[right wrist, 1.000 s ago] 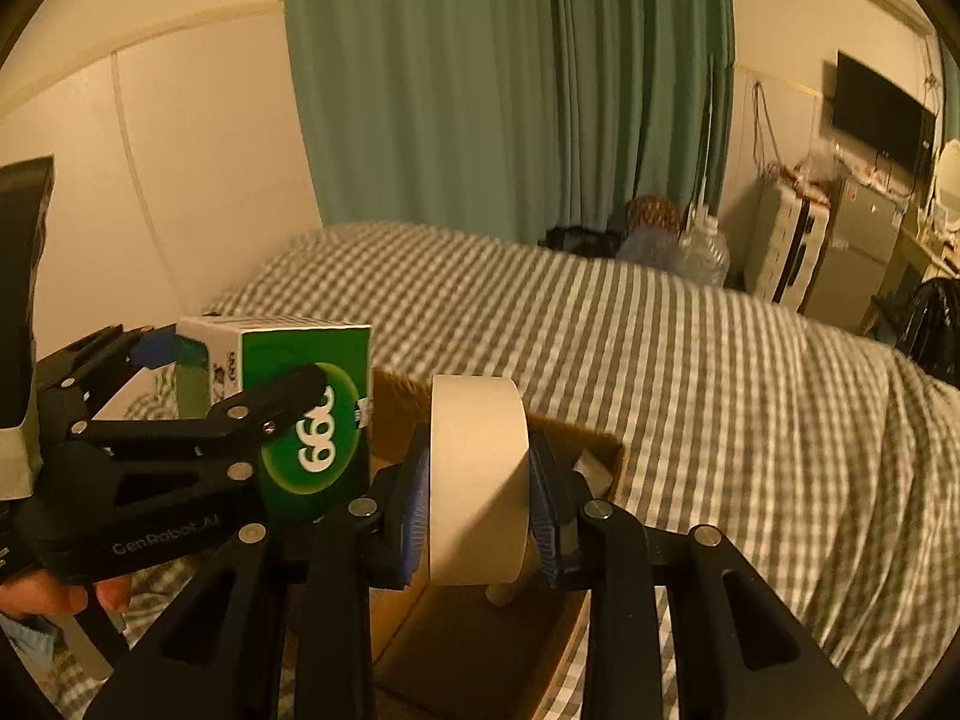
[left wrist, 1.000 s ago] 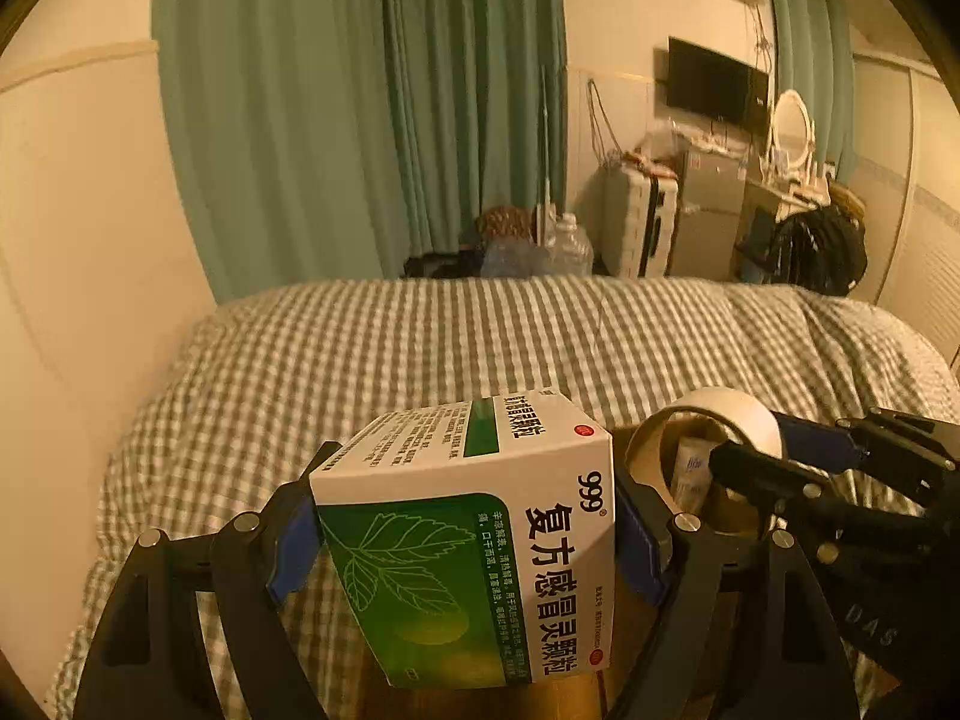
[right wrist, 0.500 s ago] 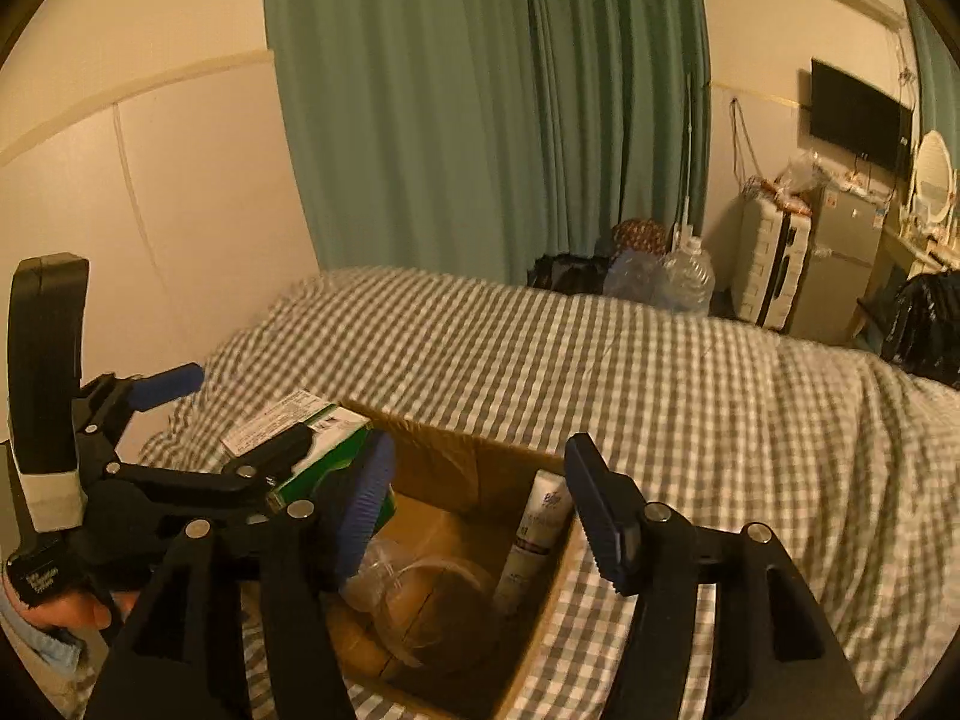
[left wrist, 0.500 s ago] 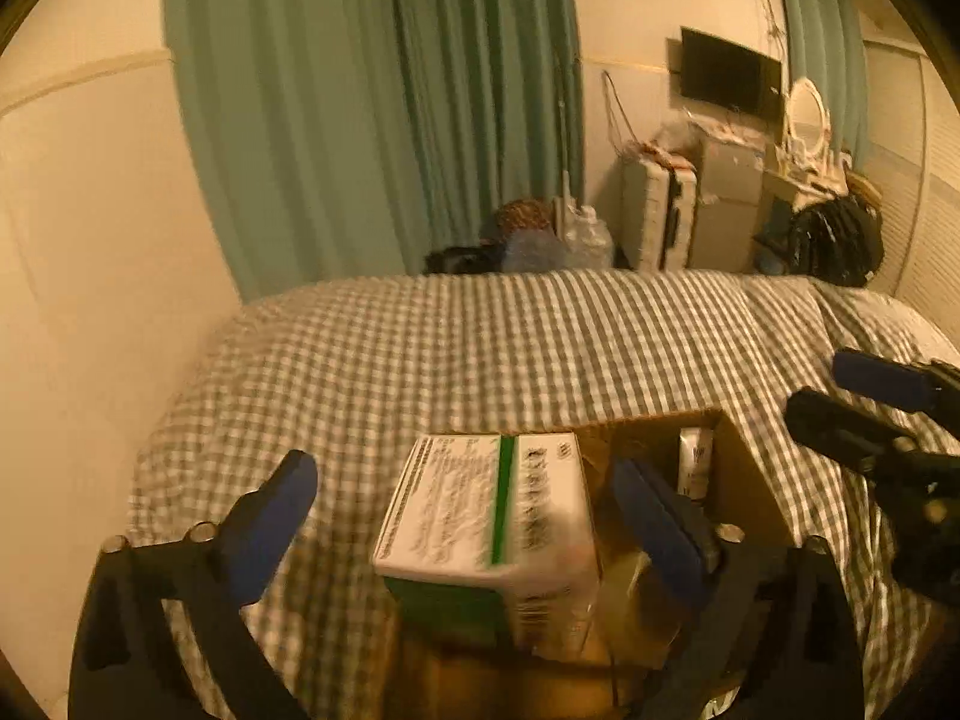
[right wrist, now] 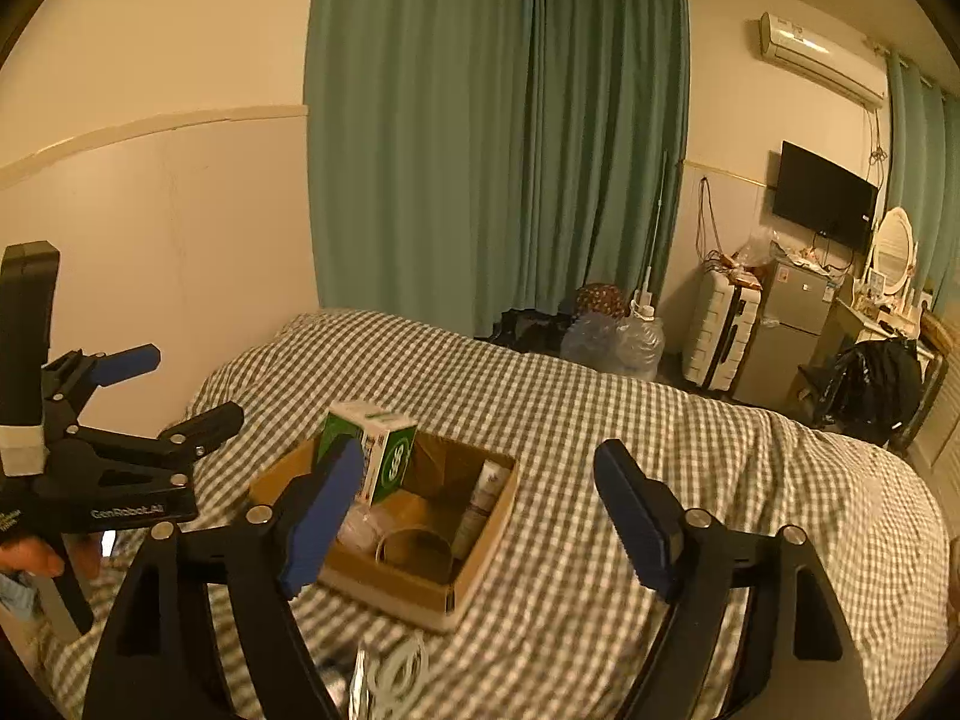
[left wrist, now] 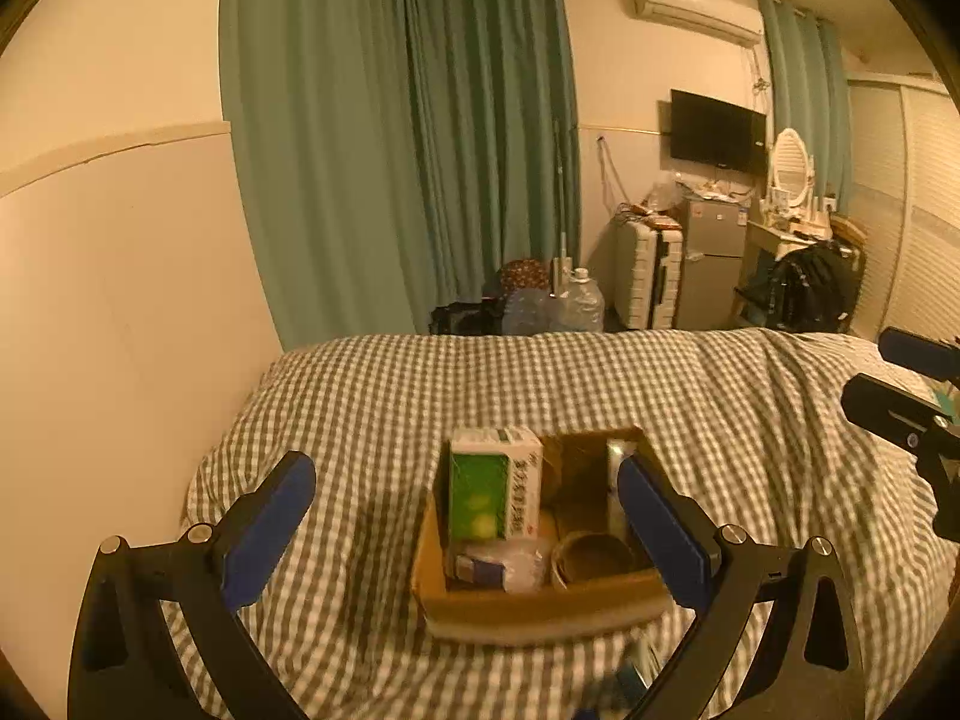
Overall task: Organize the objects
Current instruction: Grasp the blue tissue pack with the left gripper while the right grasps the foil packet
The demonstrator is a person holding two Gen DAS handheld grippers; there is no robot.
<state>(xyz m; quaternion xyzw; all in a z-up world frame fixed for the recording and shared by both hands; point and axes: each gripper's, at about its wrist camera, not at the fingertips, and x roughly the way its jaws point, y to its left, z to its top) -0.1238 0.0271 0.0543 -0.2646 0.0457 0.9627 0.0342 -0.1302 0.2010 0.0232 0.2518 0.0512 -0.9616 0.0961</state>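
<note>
A cardboard box point(left wrist: 534, 606) point(right wrist: 480, 564) lies on the checked bed cover. In it a green and white medicine box point(left wrist: 495, 492) point(right wrist: 375, 456) stands upright at the left, a tape roll point(left wrist: 591, 552) point(right wrist: 414, 549) lies flat at the front, a white tube point(left wrist: 615, 492) point(right wrist: 483, 501) leans on the right wall, and a plastic-wrapped packet point(left wrist: 498, 564) sits under the medicine box. My left gripper point(left wrist: 465, 528) is open and empty, held back above the box. My right gripper point(right wrist: 480, 516) is open and empty too. Each gripper shows in the other's view, left gripper point(right wrist: 156, 390), right gripper point(left wrist: 888, 378).
A white cable point(right wrist: 396, 672) and a small packet lie on the cover near the box's front. The wall runs along the bed's left side. Beyond the bed foot stand green curtains, water jugs point(right wrist: 618, 339), a suitcase point(left wrist: 651, 276) and a small fridge. A hand point(right wrist: 36, 558) holds the left gripper.
Both grippers opened and pulled back and up. The medicine box left the left gripper and the tape roll left the right one; both now rest in the cardboard box.
</note>
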